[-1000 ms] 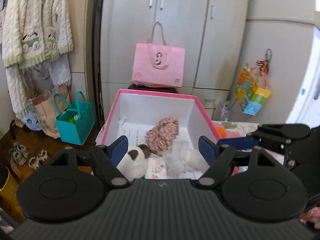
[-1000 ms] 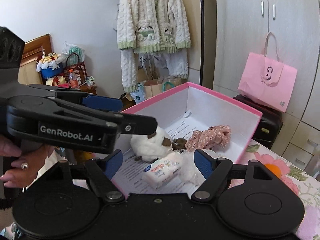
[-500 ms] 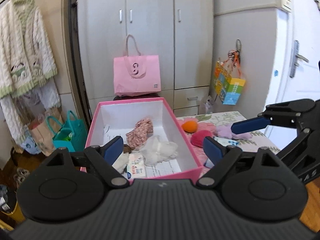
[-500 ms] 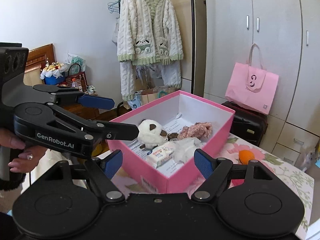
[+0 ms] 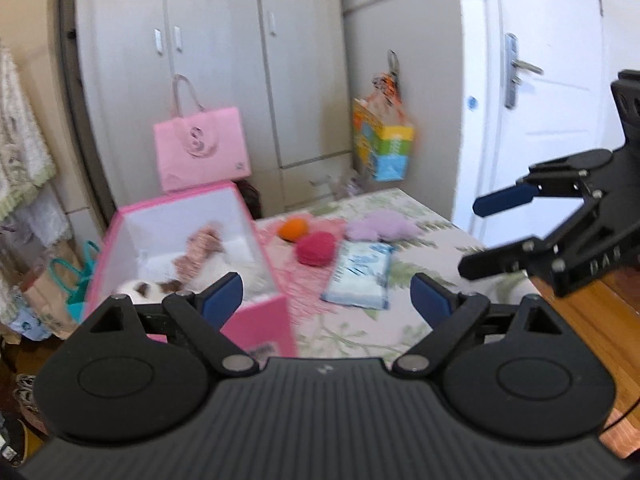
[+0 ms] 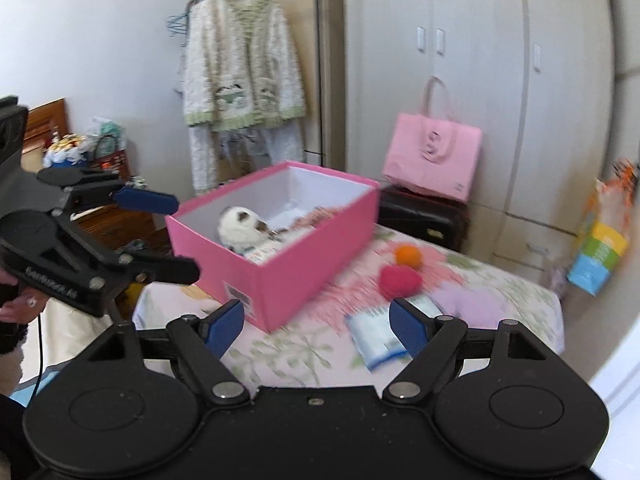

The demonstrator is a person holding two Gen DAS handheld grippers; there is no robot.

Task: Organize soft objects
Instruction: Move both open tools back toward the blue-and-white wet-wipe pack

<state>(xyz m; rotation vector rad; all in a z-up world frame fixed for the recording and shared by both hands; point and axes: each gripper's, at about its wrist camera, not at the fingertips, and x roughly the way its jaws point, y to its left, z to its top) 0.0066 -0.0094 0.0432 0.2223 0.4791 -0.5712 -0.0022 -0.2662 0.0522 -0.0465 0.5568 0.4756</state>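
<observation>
A box [image 5: 256, 320] is sitting on the table's [image 5: 400, 332] left side, holding a plush toy [image 6: 240, 228]. Right of it, 2 balls [image 5: 316, 248] are lying behind a tissue pack [image 5: 360, 276].

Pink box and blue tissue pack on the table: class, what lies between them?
Only bare floral tablecloth separates the pink box from the blue tissue pack; the right wrist view shows it clearly.
</observation>
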